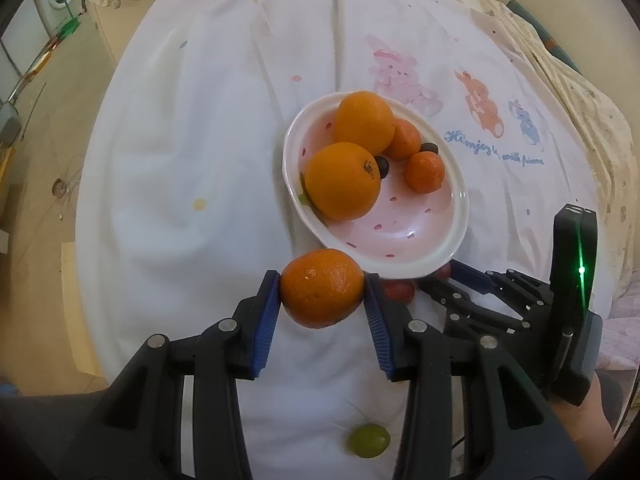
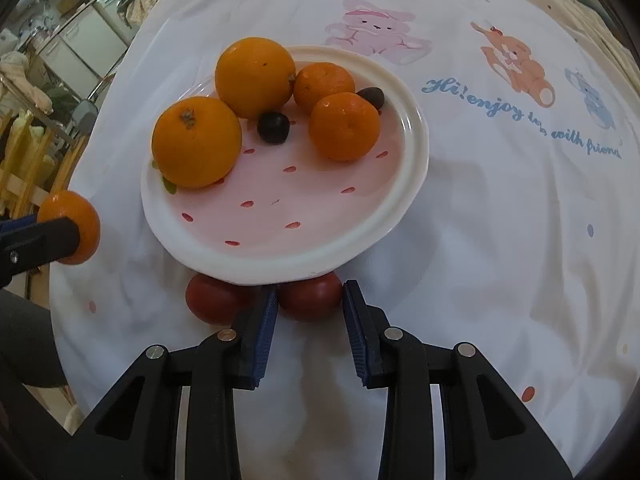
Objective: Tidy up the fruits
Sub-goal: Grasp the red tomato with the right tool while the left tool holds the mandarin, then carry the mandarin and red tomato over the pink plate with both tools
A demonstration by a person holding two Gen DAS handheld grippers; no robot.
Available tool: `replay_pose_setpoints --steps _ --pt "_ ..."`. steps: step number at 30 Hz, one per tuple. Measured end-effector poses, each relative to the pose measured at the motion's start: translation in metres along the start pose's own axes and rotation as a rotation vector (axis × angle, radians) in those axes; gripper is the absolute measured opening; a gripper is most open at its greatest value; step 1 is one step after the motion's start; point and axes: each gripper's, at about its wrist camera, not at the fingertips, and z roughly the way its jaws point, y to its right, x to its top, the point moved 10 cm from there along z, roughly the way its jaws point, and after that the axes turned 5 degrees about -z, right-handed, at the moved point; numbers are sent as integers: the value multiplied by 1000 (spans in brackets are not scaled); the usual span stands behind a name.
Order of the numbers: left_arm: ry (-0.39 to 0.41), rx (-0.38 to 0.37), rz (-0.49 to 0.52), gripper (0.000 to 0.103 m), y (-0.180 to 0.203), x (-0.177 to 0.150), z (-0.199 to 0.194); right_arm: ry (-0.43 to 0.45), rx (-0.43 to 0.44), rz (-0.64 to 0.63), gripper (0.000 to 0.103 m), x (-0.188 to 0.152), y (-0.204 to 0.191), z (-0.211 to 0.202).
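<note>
A pink plate (image 1: 400, 236) (image 2: 280, 216) with a white rim holds two big oranges, two tangerines and two dark grapes. My left gripper (image 1: 322, 294) is shut on a tangerine (image 1: 322, 288), held above the cloth just short of the plate's near rim; that tangerine also shows at the left edge of the right wrist view (image 2: 74, 226). My right gripper (image 2: 310, 300) has its jaws around a red tomato (image 2: 310, 296) lying against the plate's near rim, pads touching or nearly so. A second red tomato (image 2: 214, 298) lies to its left.
A green grape (image 1: 368, 440) lies on the white cloth (image 1: 180, 160) near me, between the left gripper's arms. The cloth carries printed bunnies and blue lettering (image 2: 520, 120) to the right. The table edge and floor are at the left.
</note>
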Motion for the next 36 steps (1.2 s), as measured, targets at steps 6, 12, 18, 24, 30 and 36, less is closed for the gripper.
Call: replay_pose_setpoints --steps 6,12,18,24,30,36 --pt "1 17 0 38 -4 -1 3 -8 20 -1 33 3 -2 7" --pt "17 46 -5 38 -14 1 5 -3 44 21 32 2 -1 -1" --pt "33 61 6 38 -13 3 6 35 62 50 32 0 -2 -22" --pt "59 81 23 38 -14 4 4 70 72 88 32 -5 7 -45" --pt "79 97 17 38 -21 5 0 127 79 121 32 -9 13 -72" --pt "94 95 7 38 -27 6 -4 207 91 152 32 -9 20 -106"
